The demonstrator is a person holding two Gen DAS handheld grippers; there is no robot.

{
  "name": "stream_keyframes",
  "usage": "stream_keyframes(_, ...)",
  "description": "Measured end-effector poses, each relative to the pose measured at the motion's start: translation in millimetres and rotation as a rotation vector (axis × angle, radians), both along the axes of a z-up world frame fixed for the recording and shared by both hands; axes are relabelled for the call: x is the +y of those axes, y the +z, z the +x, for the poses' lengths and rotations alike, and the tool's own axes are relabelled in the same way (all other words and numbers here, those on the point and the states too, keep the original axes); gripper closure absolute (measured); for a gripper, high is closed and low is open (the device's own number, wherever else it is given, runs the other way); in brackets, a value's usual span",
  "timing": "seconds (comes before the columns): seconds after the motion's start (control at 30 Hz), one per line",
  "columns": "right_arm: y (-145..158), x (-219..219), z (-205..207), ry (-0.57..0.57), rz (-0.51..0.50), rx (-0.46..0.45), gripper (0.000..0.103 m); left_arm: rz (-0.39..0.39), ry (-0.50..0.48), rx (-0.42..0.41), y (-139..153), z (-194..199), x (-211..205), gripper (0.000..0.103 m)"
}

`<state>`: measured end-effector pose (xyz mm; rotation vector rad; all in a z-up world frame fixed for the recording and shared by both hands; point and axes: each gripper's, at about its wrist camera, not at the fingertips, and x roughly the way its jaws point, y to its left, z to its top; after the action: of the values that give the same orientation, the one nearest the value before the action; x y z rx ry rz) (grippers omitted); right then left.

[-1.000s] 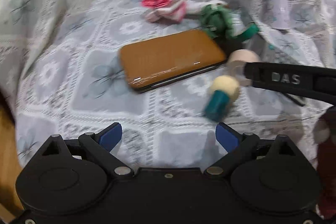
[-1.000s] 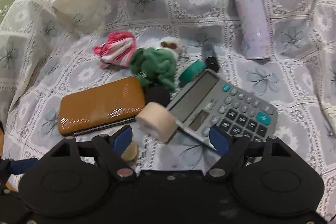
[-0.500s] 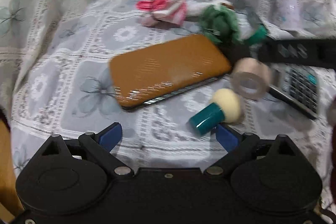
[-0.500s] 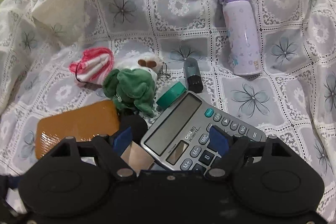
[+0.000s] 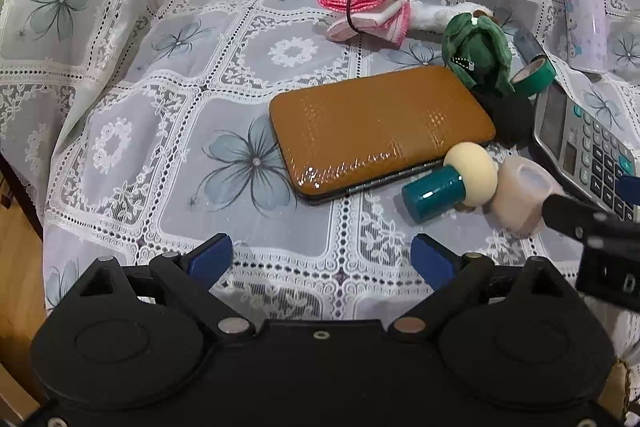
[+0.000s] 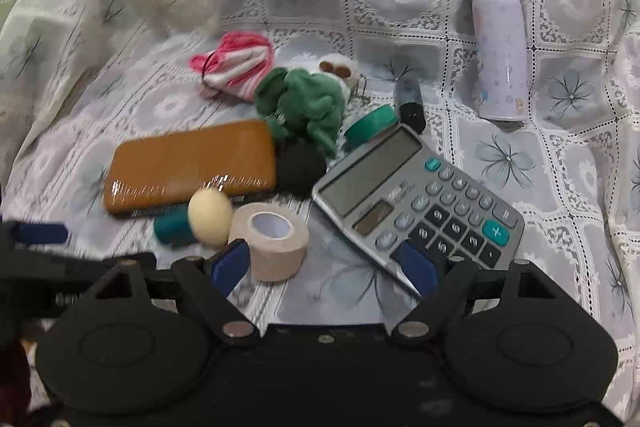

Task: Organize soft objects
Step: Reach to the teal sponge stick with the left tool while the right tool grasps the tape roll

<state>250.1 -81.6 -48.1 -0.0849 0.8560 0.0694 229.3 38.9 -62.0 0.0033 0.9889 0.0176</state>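
1. Since a second ago we have set the beige tape roll [image 6: 269, 245] down: it was up between the right tongs [image 6: 324, 267] over the calculator [image 6: 418, 201], and it now stands on the lace cloth [image 5: 160, 131], just beside the sponge applicator [image 5: 450, 187] with the teal handle.
2. We see both tongs spread and empty. The left tongs [image 5: 322, 259] hover over bare cloth at the near edge; the right tongs' left pad sits just beside the tape roll, which is no longer pinched.
3. Soft things we still have to sort lie in a cluster at the far middle: the pink-and-white folded cloth [image 5: 368, 7] bound with a hair tie, the green plush toy [image 5: 478, 55], and a white fluffy toy [image 6: 340, 71] partly hidden behind the plush. A black soft lump [image 6: 298, 167] lies between the brown case [image 5: 376, 127] and the calculator; we cannot tell what it is.
4. The relation that matters: the green plush lies straight ahead of the right tongs, beyond the tape roll. From the left tongs it sits ahead and well to the right, beyond the brown case. We judge the right hand nearer and better lined up.
5. The pink cloth's long axis runs left to right, so tongs coming from the near side would close across its narrow waist at the tie.
6. Hard items, the purple bottle [image 6: 500, 43], the green tape roll [image 5: 534, 77] and the calculator, crowd the plush on its right, so we would approach from the near left.
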Motion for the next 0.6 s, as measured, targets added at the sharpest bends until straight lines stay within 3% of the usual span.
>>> stream_keyframes(0.23,0.2,0.0,-0.5,0.013,0.073,0.014,0.023,-0.022,0.000,0.005,6.0,-6.5,6.7,0.010)
stream_keyframes(0.43,-13.4,13.0,8.7,0.058,0.064,0.031,0.028,-0.052,0.031,0.010,12.9,-10.4,17.9,0.010)
stream_keyframes(0.6,-20.7,19.3,13.1,0.083,0.050,0.023,0.038,-0.092,0.071,0.021,15.0,-11.1,30.8,0.010)
